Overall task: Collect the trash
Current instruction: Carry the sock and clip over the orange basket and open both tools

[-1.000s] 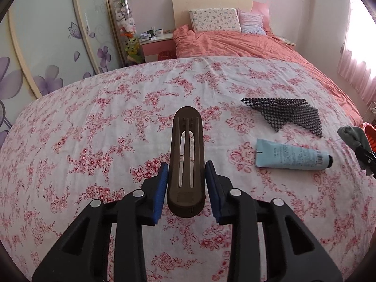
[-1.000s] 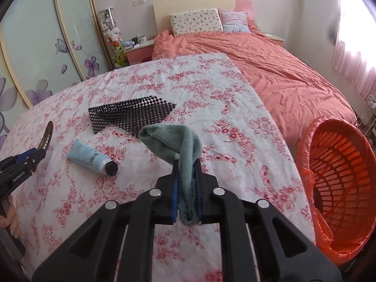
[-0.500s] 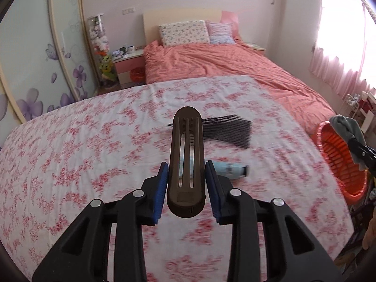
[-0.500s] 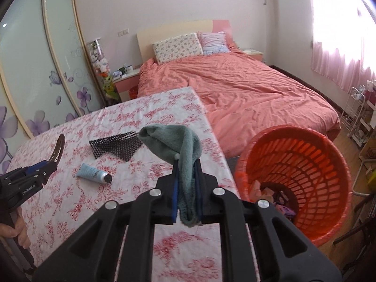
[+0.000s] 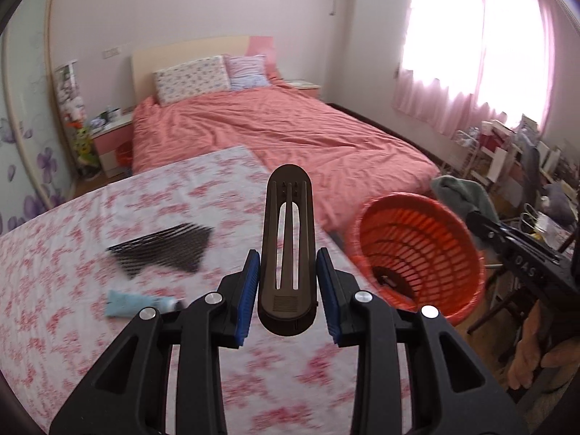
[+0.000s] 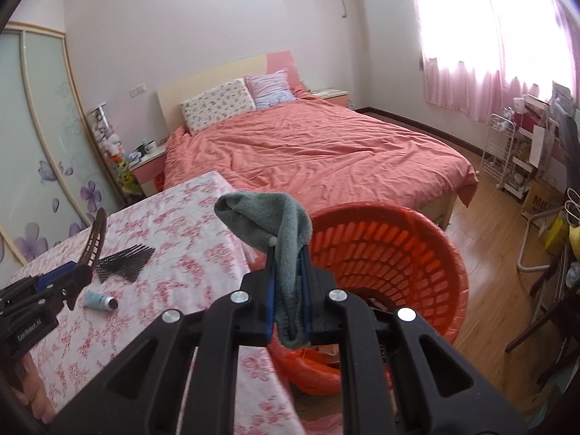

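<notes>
- left claw (image 5: pixel 287 282): its blue pads clamp the base of a dark brown slotted piece (image 5: pixel 287 250), which stands up between the jaws and points away from the camera.
- right claw (image 6: pixel 289 282): closed tight on a grey-green cloth (image 6: pixel 275 224); the cloth is pinched between the pads, its top flops over to the left above the fingertips and its lower end hangs out under them.
- just left of and below the left claw, on the floral table cover (image 5: pixel 90 326), lies a light blue tube (image 5: pixel 139 303) with a dark cap, partly hidden behind the left finger.
- a little beyond the tube, left of the brown piece, lies a black mesh sheet (image 5: pixel 163 248), flat on the cover and blurred.
- right of the left claw, off the table's edge, stands an orange basket (image 5: pixel 417 253); some dark bits lie in its bottom, too small to tell.
- in the right wrist view the same basket sits right behind and below the right claw, with the cloth in front of its near rim.
- past the basket, right of the left claw, the right claw shows from the side, cloth uppermost, with a hand (image 5: pixel 533 359) below it.
- far beyond both claws: a bed with a salmon quilt (image 6: pixel 319 152), two pillows (image 6: pixel 217 108), and pink curtains (image 6: pixel 489 54) at the right.
</notes>
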